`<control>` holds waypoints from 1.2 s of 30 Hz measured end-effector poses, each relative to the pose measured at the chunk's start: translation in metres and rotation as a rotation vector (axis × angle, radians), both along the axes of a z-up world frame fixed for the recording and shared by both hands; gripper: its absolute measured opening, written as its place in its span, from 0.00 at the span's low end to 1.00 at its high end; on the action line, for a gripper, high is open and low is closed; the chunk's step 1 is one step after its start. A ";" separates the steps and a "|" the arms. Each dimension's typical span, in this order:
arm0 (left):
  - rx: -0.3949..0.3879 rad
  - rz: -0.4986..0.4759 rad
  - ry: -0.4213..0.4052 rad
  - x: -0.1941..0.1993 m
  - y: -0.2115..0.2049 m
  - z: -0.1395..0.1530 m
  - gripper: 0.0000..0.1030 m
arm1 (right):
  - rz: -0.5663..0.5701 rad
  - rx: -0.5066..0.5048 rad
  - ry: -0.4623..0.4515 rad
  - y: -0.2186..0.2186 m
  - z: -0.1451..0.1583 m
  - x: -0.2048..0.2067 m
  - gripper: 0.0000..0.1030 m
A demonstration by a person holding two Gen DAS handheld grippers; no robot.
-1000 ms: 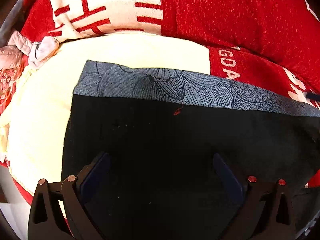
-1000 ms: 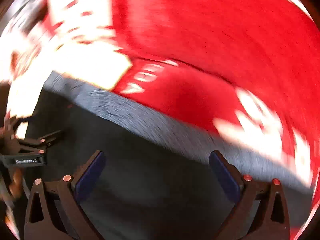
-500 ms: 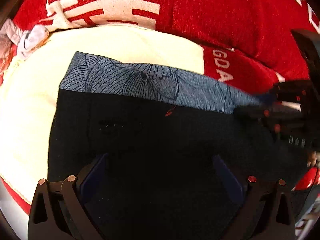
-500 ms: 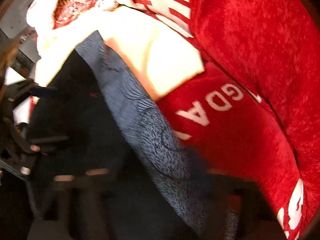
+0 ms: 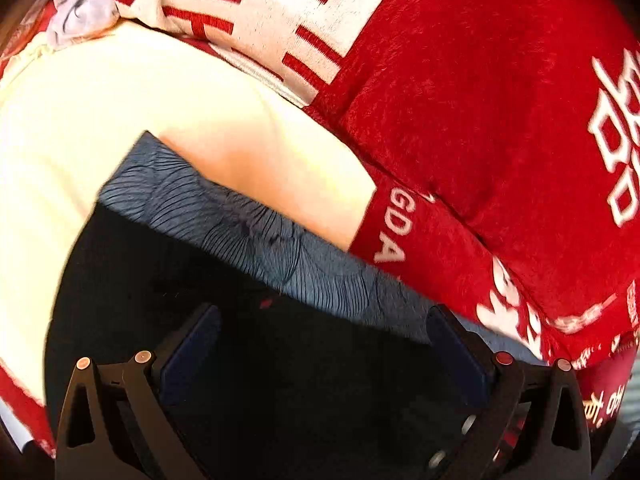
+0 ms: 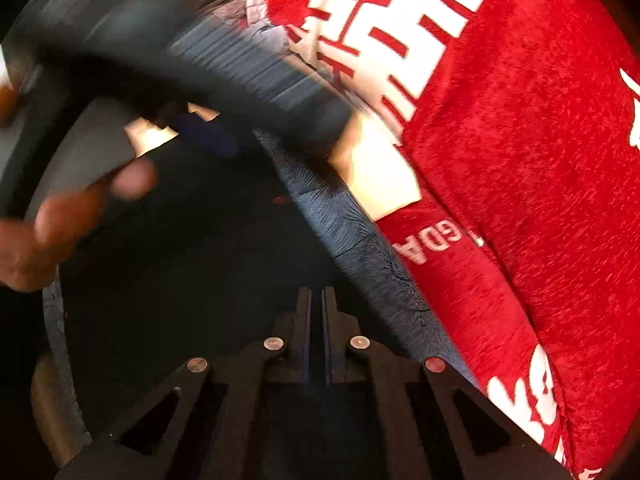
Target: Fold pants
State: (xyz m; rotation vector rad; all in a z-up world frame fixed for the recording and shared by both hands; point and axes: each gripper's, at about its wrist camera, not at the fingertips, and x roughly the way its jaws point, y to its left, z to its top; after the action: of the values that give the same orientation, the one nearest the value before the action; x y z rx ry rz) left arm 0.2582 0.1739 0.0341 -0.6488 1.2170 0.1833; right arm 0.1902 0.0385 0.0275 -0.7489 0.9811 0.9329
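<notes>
Black pants [image 5: 248,360] with a blue-grey flower-print waistband [image 5: 280,248] lie flat on a cream cushion [image 5: 120,128]. My left gripper [image 5: 320,344] hangs over the black cloth just inside the waistband, its jaws wide open and nothing between them. In the right wrist view the pants [image 6: 192,280] fill the lower left and the waistband [image 6: 352,240] runs diagonally. My right gripper [image 6: 316,294] is shut, its tips closed on the black cloth beside the waistband. The left gripper and the hand [image 6: 52,232] holding it show blurred at the upper left.
Red cushions with white lettering [image 5: 500,128] press against the far side of the pants. A red and white patterned pillow [image 5: 260,12] lies behind the cream cushion. Crumpled pale cloth [image 5: 80,12] sits at the far left corner.
The right gripper's jaws went from wide open to shut on the cloth, and it moved across and rolled. The left gripper rolled and shifted, so the waistband now slants; its jaws stayed open.
</notes>
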 end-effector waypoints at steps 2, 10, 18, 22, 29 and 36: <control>0.077 -0.004 0.112 0.012 0.001 -0.017 1.00 | -0.015 -0.019 0.027 0.002 -0.008 0.002 0.05; 0.044 0.015 0.078 -0.013 0.020 -0.015 1.00 | -0.123 0.040 0.129 -0.022 -0.018 0.078 0.94; 0.007 0.005 0.069 -0.009 0.022 -0.019 1.00 | -0.018 0.028 0.344 0.007 -0.049 0.107 0.10; -0.067 0.057 0.048 -0.003 0.022 -0.017 1.00 | 0.030 0.002 0.185 0.005 -0.032 0.075 0.10; -0.051 0.117 0.086 0.002 -0.002 -0.022 1.00 | 0.016 0.040 -0.013 -0.010 -0.001 0.008 0.09; 0.033 0.090 0.140 -0.014 -0.013 -0.029 0.19 | -0.025 0.052 -0.052 -0.017 -0.002 -0.015 0.07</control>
State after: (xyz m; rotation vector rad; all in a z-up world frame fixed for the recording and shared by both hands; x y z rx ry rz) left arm 0.2442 0.1607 0.0053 -0.6711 1.3174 0.3287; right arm 0.1755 0.0219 0.0254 -0.7123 0.9161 0.9095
